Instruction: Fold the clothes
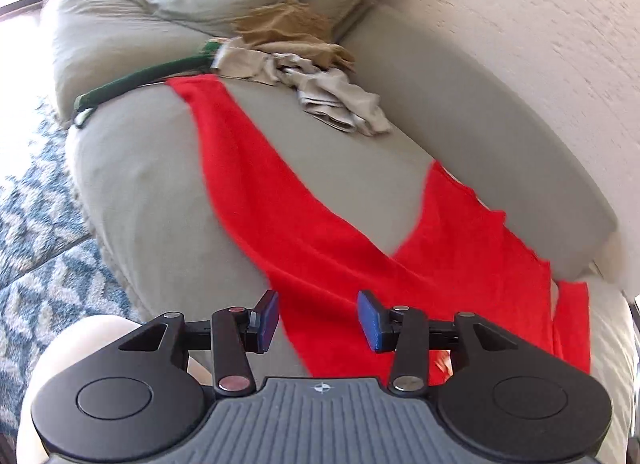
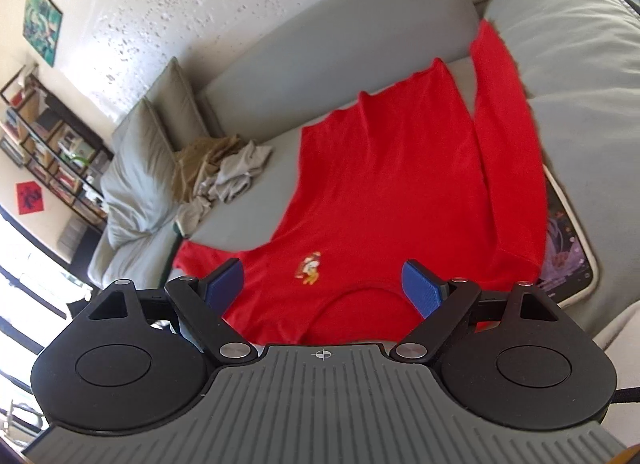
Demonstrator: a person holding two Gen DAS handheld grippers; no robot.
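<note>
Nearest us, our left claw point(image 1: 318, 318) hangs with its jaws apart and nothing between them; our right claw point(image 2: 323, 286) gapes wide, equally empty. Beneath both, the red long-sleeved shirt point(image 2: 384, 192) lies spread on the grey sofa point(image 2: 320, 48). Beyond it sits a heap of beige clothes point(image 2: 224, 168), against a pillow point(image 2: 136, 180).

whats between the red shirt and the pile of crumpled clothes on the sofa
Only bare grey sofa cushion separates the red shirt from the crumpled clothes pile; the right wrist view shows it best.
</note>
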